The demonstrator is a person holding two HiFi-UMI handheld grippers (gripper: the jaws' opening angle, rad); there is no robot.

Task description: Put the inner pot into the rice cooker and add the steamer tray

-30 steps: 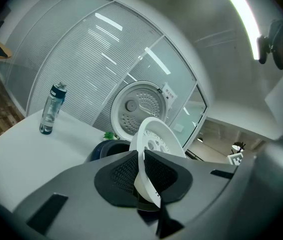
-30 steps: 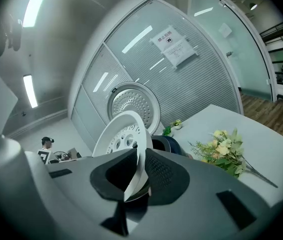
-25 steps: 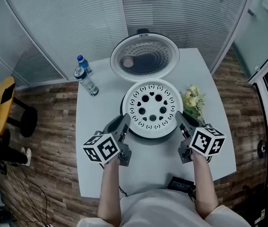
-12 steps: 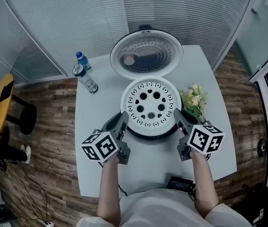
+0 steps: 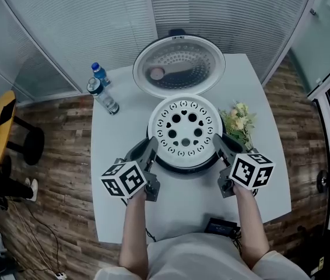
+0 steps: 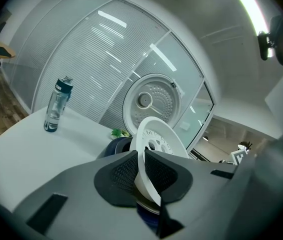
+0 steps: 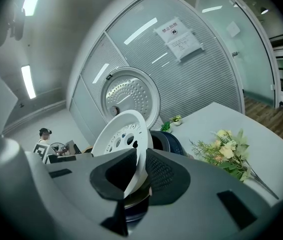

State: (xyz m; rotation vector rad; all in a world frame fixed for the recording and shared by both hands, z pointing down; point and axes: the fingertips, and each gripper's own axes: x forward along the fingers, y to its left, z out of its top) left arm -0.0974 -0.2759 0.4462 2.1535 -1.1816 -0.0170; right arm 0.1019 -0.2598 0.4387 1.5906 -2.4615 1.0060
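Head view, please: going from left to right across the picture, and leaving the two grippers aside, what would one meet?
yellow stool -> water bottles -> steamer tray -> flowers

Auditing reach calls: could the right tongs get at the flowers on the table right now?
Probably not yet: the right tongs are shut on the steamer tray, shared with the left tongs. The flowers lie close beside, nothing between.

White worktop (image 5: 118, 150) is carrying the open rice cooker (image 5: 178, 69) at centre, bottles (image 5: 104, 97) standing upper left, flowers (image 5: 239, 124) lying right.
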